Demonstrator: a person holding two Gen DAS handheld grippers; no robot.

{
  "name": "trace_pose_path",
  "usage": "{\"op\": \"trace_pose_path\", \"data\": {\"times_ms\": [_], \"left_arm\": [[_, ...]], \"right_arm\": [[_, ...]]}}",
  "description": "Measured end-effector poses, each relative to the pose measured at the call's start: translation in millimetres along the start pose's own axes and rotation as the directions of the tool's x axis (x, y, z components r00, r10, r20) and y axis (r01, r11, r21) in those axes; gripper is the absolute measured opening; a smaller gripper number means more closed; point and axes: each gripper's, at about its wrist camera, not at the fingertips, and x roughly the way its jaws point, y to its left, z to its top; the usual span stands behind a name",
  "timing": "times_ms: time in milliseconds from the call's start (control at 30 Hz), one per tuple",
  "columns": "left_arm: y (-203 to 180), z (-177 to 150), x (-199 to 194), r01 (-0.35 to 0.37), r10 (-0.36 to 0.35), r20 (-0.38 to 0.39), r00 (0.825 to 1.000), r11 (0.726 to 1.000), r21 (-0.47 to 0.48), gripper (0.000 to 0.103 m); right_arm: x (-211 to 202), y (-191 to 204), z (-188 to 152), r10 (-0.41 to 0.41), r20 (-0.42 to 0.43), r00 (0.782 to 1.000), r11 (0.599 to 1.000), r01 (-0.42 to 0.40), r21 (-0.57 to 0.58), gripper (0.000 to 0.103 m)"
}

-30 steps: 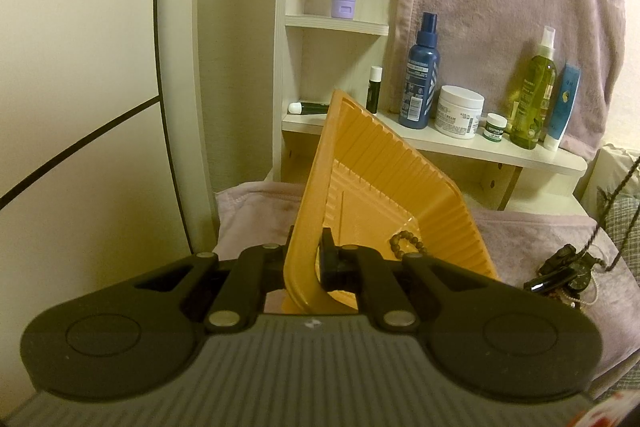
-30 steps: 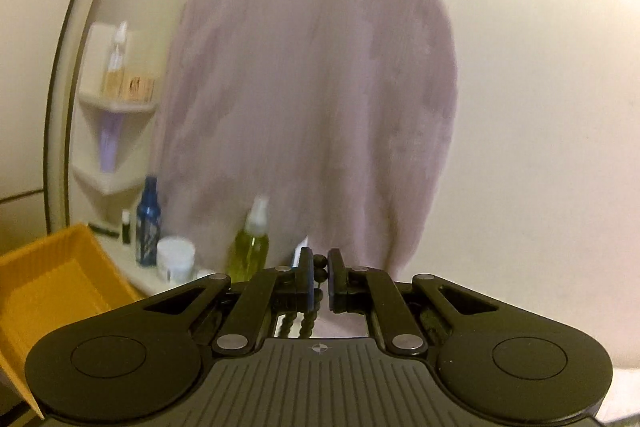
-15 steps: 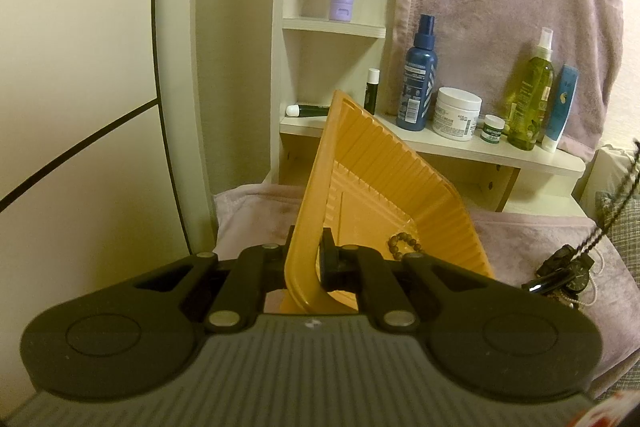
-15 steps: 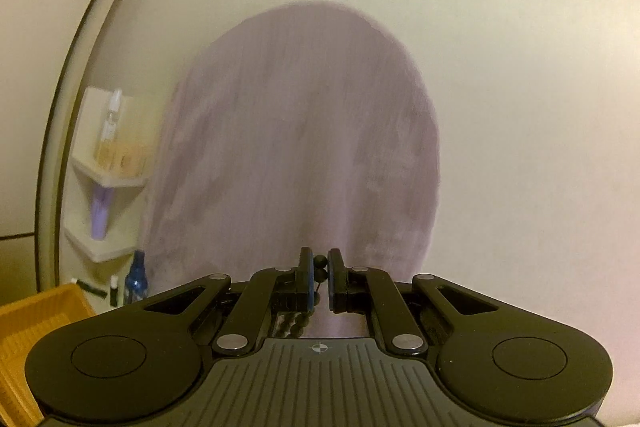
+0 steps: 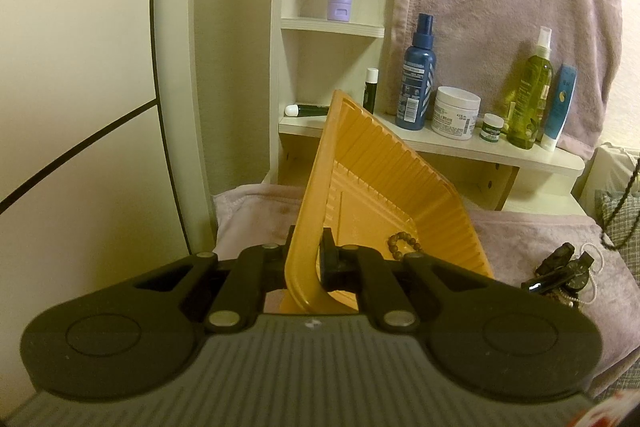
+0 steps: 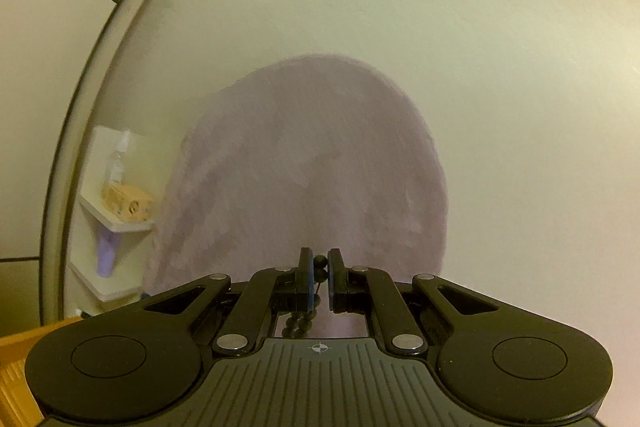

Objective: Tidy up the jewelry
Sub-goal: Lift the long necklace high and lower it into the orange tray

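Note:
My left gripper [image 5: 306,251] is shut on the near rim of an orange ribbed tray [image 5: 384,183], which it holds tilted up. A brown bead bracelet [image 5: 402,245] lies in the tray's low corner. To the right, on the mauve cloth, lies a heap of jewelry [image 5: 564,273] with a black watch and a white cord. My right gripper [image 6: 319,277] is shut on a black bead necklace [image 6: 320,267], whose beads hang down between and under the fingers. A length of this dark strand [image 5: 624,203] hangs at the right edge of the left wrist view.
A white shelf [image 5: 472,147] behind the tray carries a blue spray bottle [image 5: 416,83], a white cream jar [image 5: 456,113], a green bottle [image 5: 528,95] and small tubes. A mauve towel [image 6: 312,163] hangs on the wall. The tray's corner [image 6: 16,367] shows low left.
The right gripper has risen with the necklace: the shelf, bottles and tray have slid down and out of its view. The left gripper and tray have kept still.

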Motion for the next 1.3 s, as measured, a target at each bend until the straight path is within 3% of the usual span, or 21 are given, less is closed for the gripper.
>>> {"op": "trace_pose_path", "data": {"times_ms": [267,467,633,733,867,967,1067,1167,1300], "left_arm": [[1.5,0.0,1.5,0.006,-0.006,-0.005,1.000,1.000,0.006,0.007],[4.1,0.5,2.6,0.015,-0.015,-0.008,1.000,1.000,0.013,0.007],[6.6,0.9,4.7,0.022,-0.021,-0.010,1.000,1.000,0.015,0.007],[7.4,0.6,4.9,0.025,-0.025,-0.012,1.000,0.999,0.020,0.007],[9.5,0.5,5.9,0.030,-0.029,-0.015,0.999,0.999,0.021,0.007],[10.5,0.8,7.2,0.031,-0.030,-0.016,0.999,0.999,0.021,0.007],[11.8,0.7,7.8,0.032,-0.032,-0.018,0.999,0.999,0.022,0.007],[13.3,0.5,8.3,0.034,-0.033,-0.020,0.999,0.999,0.021,0.007],[13.6,0.7,8.6,0.037,-0.037,-0.021,0.999,0.999,0.021,0.007]], "right_arm": [[15.5,15.5,27.0,0.106,0.041,0.994,0.994,-0.107,0.018,0.006],[38.7,35.0,45.7,0.230,0.058,0.971,0.972,-0.232,0.033,0.006],[60.5,62.2,54.8,0.355,0.037,0.934,0.935,-0.355,-0.011,0.006],[75.7,75.6,52.8,0.442,0.001,0.897,0.896,-0.441,-0.044,0.006],[92.3,99.4,38.4,0.565,-0.073,0.822,0.803,-0.569,-0.178,0.006],[98.3,123.1,21.9,0.644,-0.154,0.750,0.686,-0.654,-0.318,0.006],[102.5,146.4,2.6,0.674,-0.238,0.699,0.580,-0.701,-0.416,0.006],[98.3,165.5,-20.0,0.681,-0.304,0.666,0.467,-0.715,-0.520,0.006],[90.6,185.9,-46.3,0.663,-0.344,0.665,0.307,-0.660,-0.685,0.006]]}}
